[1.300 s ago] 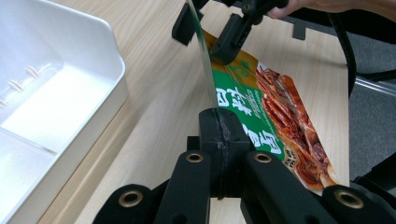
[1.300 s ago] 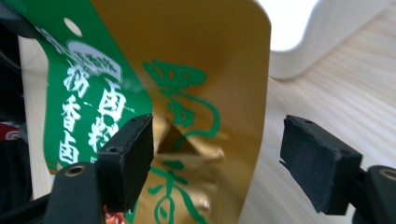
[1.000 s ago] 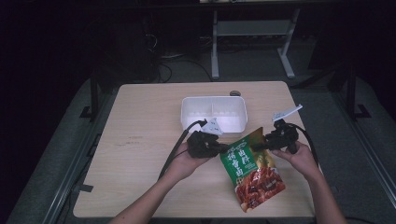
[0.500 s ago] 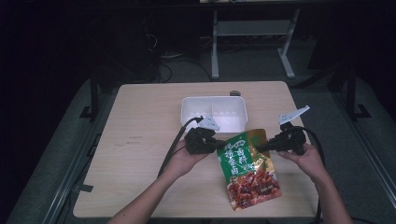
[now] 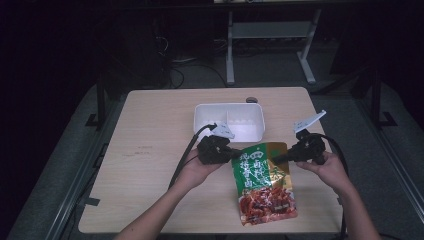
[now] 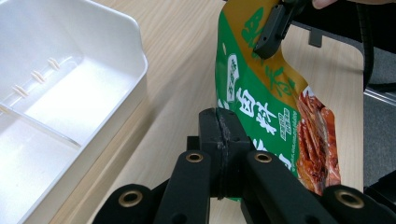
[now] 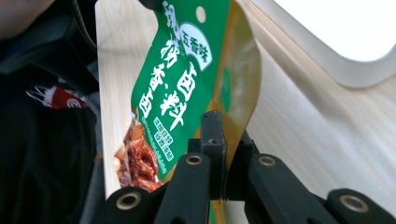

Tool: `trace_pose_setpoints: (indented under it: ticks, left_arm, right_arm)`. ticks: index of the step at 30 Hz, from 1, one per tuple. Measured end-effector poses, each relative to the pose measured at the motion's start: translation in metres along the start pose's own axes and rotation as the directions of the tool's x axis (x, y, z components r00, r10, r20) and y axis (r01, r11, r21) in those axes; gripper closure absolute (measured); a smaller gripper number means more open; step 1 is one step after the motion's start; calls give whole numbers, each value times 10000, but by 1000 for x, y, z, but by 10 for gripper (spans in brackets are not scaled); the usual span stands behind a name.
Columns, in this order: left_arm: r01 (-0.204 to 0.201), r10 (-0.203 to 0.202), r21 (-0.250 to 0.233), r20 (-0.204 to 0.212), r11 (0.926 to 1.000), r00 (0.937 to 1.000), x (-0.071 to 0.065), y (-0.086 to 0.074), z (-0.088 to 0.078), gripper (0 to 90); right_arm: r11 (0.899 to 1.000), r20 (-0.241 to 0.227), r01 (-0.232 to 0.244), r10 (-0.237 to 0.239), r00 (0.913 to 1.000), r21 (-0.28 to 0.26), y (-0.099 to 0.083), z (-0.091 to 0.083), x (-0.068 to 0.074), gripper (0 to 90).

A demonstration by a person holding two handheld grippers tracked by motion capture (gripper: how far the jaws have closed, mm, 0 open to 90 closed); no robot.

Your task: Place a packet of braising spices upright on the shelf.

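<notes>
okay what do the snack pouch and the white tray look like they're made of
Snack pouch: likely thin plastic or foil laminate; glossy printed face, gold edges catching light, and it buckles where it is pinched. Divided tray: looks like moulded plastic, smooth white, slightly translucent, with rounded corners and a thin partition.

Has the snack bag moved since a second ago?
Yes. The snack bag has straightened and shifted slightly left, its top edge now nearer the white tray.

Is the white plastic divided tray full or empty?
Empty: the white plastic divided tray shows bare compartments in the high view and left gripper view.
</notes>
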State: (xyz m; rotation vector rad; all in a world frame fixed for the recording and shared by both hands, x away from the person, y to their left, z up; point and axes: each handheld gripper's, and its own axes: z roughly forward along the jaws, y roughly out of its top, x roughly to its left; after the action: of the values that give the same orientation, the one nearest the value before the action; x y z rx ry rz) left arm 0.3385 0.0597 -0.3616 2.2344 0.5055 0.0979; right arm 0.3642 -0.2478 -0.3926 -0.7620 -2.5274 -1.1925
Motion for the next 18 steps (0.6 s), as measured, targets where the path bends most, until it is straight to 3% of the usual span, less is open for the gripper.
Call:
trace_pose_setpoints:
  ticks: [3, 7, 12, 18]
  left_arm:
    - [36, -36, -5, -68, 10000, 10000, 2, 0, -1, 873]
    - [103, -103, 8, -103, 9999, 9999, 4, -1, -2, 818]
    - [166, -167, -34, -239, 9999, 9996, 7, -5, -8, 644]
    - [134, -137, -275, -84, 9995, 9999, 10, -16, -21, 542]
  right_arm:
    - [9990, -159, -457, 457, 9988, 12, 1, -1, -1, 897]
    - [9993, -83, -368, 369, 9993, 120, 3, -2, 2, 899]
    - [9997, 134, -197, 195, 9997, 176, 5, -6, 8, 899]
    - [10000, 357, 35, -36, 9994, 14, 6, -13, 19, 900]
